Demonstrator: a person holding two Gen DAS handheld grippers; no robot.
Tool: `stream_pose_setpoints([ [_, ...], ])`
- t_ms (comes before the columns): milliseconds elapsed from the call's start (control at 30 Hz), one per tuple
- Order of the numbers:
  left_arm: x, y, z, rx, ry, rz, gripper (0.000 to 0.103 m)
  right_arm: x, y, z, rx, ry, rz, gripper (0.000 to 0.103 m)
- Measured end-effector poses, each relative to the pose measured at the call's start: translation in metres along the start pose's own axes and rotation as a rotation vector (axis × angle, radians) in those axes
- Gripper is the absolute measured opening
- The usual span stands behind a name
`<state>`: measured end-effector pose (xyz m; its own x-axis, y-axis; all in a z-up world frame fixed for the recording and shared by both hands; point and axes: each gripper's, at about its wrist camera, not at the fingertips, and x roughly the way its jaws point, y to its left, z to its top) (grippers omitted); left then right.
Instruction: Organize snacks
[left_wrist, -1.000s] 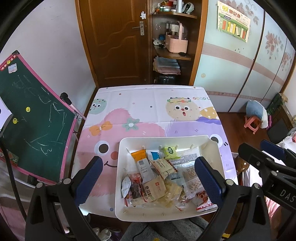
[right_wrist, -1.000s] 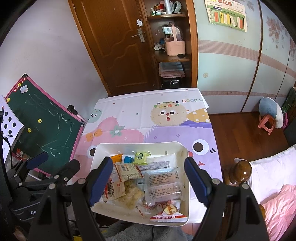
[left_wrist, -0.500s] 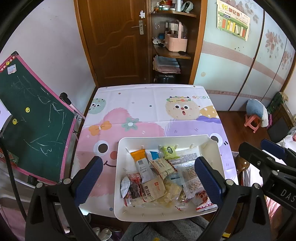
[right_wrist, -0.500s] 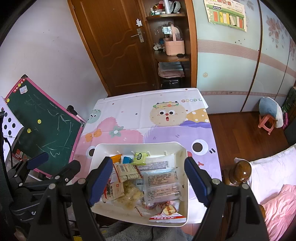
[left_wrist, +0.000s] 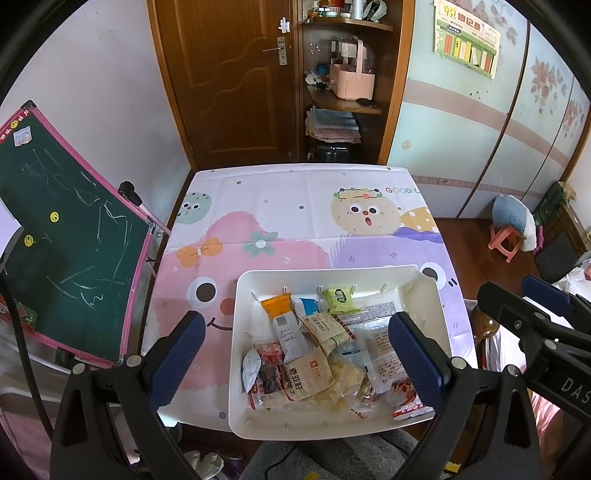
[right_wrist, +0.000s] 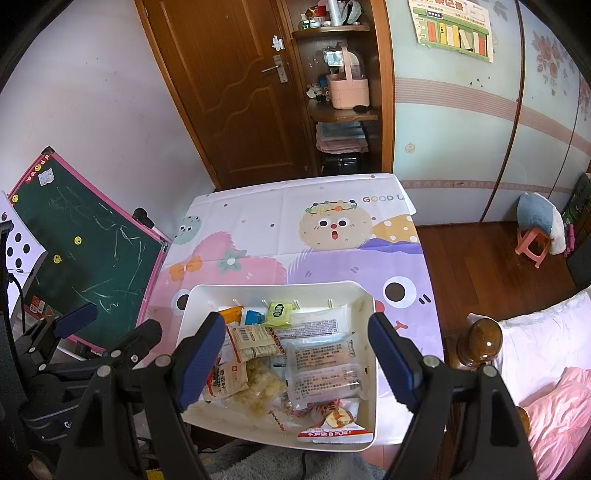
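A white tray (left_wrist: 236, 373) sits at the near edge of the table and also shows in the right wrist view (right_wrist: 190, 306). It holds several snack packets: an orange one (left_wrist: 277, 306), a green one (left_wrist: 338, 297), a beige one (left_wrist: 308, 373), clear wrapped bars (right_wrist: 323, 369) and a red and white packet (right_wrist: 334, 430). My left gripper (left_wrist: 299, 363) is open and empty, held above the tray. My right gripper (right_wrist: 299, 360) is open and empty, above the same tray. Each gripper appears at the edge of the other's view.
The table wears a cartoon cloth (left_wrist: 295, 221). A green chalkboard (left_wrist: 66, 236) leans at the table's left side. A wooden bedpost knob (right_wrist: 484, 341) and a bed (right_wrist: 546, 354) lie to the right. A door and shelf (left_wrist: 343, 96) stand behind the table.
Both views have shifted only slightly. The snacks and the tray have not moved. Both grippers stay open.
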<state>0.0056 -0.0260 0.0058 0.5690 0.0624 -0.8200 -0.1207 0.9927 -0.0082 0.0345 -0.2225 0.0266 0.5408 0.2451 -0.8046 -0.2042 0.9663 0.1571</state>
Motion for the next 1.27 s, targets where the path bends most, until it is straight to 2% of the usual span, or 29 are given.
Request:
stream_pose_setpoints([
  [1267,0.001,0.0005,-0.002,0.003,0.008,0.0,0.099,0.0007,0.0014,0.0018,0.001,0.003,0.0,0.08],
])
